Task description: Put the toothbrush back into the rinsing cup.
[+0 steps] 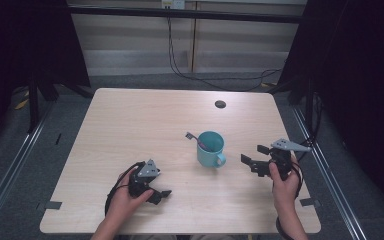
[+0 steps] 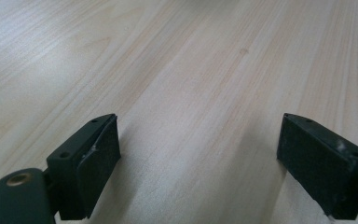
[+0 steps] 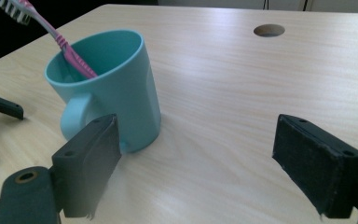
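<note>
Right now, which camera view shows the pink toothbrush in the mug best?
The right gripper view: the pink plastic toothbrush leans in the turquoise ceramic mug, bristles up, near and sharp. The high view shows it small and dark. The left gripper view looks at the light wooden table.

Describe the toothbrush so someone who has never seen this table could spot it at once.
On the pale wooden table, right of centre, stands a turquoise plastic mug with its handle toward the person. The pink-handled toothbrush leans inside it, its white-bristled head sticking out over the rim; it is the lone pink item.
</note>
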The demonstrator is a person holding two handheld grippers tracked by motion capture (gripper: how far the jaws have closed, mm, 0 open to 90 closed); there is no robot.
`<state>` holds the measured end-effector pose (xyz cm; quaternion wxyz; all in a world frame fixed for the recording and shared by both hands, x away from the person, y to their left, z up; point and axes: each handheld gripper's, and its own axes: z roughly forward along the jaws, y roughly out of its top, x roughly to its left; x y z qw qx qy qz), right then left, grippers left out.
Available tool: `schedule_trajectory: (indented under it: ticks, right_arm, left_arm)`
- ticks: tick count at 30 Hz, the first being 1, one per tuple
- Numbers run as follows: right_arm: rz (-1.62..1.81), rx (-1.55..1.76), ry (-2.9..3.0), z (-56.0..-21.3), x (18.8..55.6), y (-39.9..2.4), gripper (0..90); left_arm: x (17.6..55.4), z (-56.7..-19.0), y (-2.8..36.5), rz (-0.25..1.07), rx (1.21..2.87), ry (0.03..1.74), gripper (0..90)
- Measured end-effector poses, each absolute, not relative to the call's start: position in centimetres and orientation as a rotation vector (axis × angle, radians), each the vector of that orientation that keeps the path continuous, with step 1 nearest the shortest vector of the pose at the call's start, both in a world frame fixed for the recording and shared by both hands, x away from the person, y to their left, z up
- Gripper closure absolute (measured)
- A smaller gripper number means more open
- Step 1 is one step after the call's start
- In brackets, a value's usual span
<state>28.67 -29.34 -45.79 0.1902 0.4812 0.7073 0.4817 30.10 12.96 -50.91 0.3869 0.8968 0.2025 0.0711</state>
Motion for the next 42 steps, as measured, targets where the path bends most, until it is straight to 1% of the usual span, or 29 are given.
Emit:
schedule_trajectory:
  ticks: [25,42]
  right_arm:
    - [1.328,1.374,2.021,-48.2,26.3,-30.7,14.3]
    - [1.192,1.351,2.120,-49.5,25.2,-31.0,14.3]
  left_arm:
    - [30.1,-50.9,12.9,0.180,2.279,0.519,12.7]
    - [30.1,-50.9,13.0,0.181,2.282,0.516,12.7]
